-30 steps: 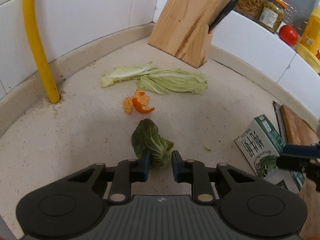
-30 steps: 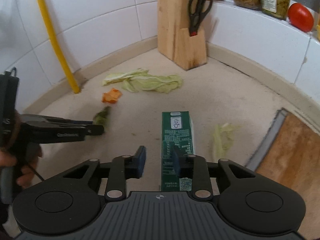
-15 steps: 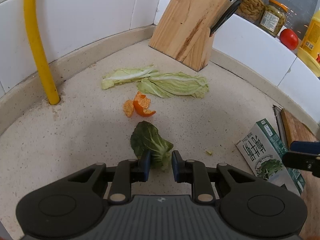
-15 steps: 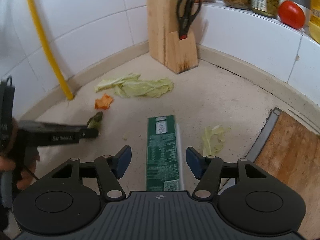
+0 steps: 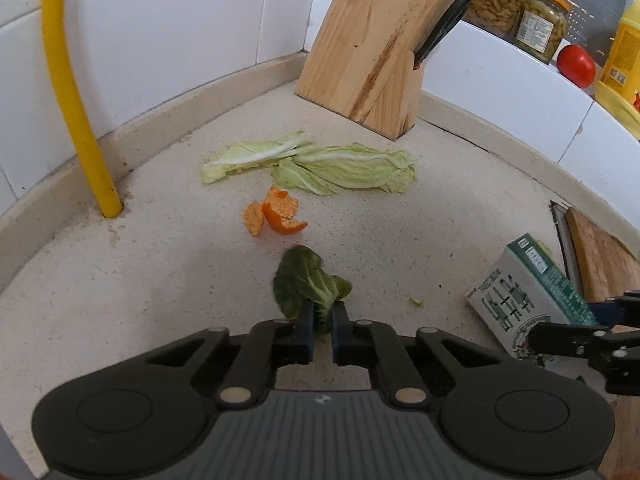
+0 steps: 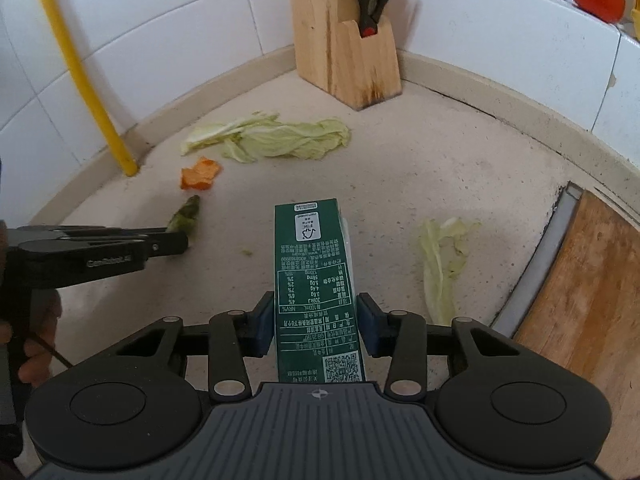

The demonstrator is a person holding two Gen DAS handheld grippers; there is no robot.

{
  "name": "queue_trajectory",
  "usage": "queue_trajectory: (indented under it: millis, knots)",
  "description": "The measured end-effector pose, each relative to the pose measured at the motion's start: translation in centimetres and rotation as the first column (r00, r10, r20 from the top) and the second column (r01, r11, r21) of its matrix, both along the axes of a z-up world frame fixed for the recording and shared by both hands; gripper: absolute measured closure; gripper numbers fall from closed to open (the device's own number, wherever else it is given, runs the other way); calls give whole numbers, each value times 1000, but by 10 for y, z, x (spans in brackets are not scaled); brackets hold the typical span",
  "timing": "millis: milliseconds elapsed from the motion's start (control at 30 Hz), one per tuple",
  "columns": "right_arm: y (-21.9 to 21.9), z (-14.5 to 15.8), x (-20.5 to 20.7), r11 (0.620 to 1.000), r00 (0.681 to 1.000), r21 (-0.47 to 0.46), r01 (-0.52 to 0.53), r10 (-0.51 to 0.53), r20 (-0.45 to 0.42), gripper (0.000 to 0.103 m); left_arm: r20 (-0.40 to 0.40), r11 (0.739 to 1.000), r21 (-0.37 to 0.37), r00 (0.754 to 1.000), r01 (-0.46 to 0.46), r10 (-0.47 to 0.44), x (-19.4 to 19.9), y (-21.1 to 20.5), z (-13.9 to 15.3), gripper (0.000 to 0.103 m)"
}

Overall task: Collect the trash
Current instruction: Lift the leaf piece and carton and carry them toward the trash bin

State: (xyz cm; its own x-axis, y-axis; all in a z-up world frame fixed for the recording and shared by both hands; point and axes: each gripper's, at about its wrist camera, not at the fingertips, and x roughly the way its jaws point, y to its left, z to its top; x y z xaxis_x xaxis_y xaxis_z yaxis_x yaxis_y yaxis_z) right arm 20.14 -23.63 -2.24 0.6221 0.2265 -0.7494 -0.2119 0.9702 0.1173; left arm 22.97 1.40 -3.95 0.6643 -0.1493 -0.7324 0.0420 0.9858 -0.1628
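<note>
My left tongs (image 5: 321, 316) pinch the dark leaf (image 5: 308, 282) by its stem. My right tongs (image 6: 316, 322) are closing around the carton (image 6: 314, 280), pads not yet pressing. I judge the thin stem could tear or the carton skid on the table (image 5: 400, 240).

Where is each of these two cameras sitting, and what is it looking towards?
Left wrist view: rides on the left tool, facing down at the counter; its fingers pinch a dark green leaf.
Right wrist view: rides on the right tool, whose jaws are closing around a green carton; a hand shows at left.
Both share the knife block, cabbage leaves, orange peel and yellow pipe.
</note>
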Motion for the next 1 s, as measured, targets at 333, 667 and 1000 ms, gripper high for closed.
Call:
queue_trajectory:
  millis: [333,667,1000]
  knots:
    - [20,13,-14,998,999,55,-33,31,31,53,30,1000,6,999,-29,29,-27,16,13,99]
    - [49,20,-30,993,995,71,-90,86,52,53,59,997,15,995,-78,77,-59,37,25,99]
    - [81,23,-45,986,987,64,-152,148,61,53,78,991,14,989,-130,128,-92,63,32,99]
